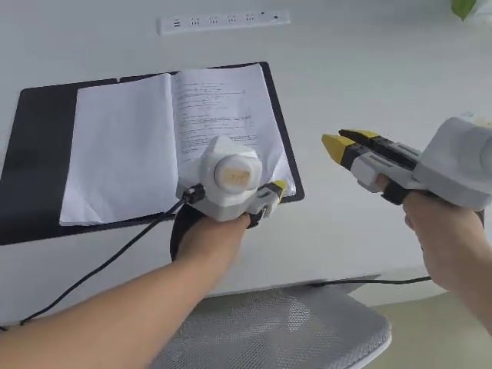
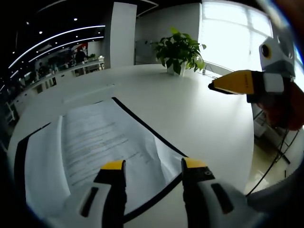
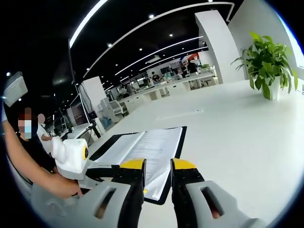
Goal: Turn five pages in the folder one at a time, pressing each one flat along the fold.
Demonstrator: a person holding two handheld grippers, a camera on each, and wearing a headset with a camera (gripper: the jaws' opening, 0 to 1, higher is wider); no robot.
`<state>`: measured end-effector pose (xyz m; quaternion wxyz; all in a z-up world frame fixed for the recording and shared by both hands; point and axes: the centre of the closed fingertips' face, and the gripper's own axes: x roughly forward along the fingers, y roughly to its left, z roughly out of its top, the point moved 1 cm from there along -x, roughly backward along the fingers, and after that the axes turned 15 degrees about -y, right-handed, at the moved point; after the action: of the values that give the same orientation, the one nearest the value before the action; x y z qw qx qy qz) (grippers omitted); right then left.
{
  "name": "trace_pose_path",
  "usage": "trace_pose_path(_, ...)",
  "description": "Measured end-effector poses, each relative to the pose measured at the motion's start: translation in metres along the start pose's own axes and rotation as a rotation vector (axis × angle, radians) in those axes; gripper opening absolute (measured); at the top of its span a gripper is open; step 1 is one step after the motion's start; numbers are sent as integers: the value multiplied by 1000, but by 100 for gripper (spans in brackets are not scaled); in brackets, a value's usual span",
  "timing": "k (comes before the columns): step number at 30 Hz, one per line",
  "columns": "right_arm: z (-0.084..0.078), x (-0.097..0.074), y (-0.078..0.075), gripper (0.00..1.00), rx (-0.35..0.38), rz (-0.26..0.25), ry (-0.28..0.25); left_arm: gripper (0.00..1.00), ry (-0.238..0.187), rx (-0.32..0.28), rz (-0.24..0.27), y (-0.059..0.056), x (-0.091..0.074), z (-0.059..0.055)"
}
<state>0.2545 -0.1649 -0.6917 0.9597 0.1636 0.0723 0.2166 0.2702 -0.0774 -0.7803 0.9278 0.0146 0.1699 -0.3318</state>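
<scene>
We find the folder lying open on the left half of the white table, its black cover showing around the paper. The left page is nearly blank. The right page carries printed lines. The fold runs between them from near to far.

The left gripper sits low over the near right corner of the folder, held in the person's left hand. In the left gripper view its two yellow-tipped jaws stand well apart with nothing caught between them. The folder's black edge and the corner of the right page lie beyond the gap (whether the tips touch the paper we cannot tell). More than one sheet edge shows at that corner.

The right gripper is held in the right hand, off to the right of the folder and well apart from it. It is above bare table and points left toward the pages. In the right gripper view its jaws stand close together with a narrow gap between them, and they hold nothing.

A black cable runs from the left gripper toward the near left. A white power strip lies on the far side of the table, beyond the folder. A potted plant stands on the far part of the table. A grey mesh chair seat shows below the table's near edge.
</scene>
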Motion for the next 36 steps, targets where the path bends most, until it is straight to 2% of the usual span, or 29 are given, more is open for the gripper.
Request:
trace_pose_path(2,-4,1,-2,19,6,-4,9,45,1,-10,11,2,2,-1)
trace_pose_path(4,-6,3,-3,19,22,0,7,45,5,7,13,4,4,-4)
trace_pose_path(9,-9,6,-4,19,35,-2,10,44,45,25,30,8,5,-15)
trace_pose_path(16,-12,10,-4,18,45,9,17,42,41,69,38,9,6,-17)
trace_pose_path(24,-17,11,-6,19,49,11,27,40,39,76,43,8,6,-17)
trace_pose_path(31,-23,13,-3,19,53,21,37,31,37,86,28,6,7,-17)
trace_pose_path(36,-28,16,-1,19,51,29,50,26,30,89,34,8,7,-17)
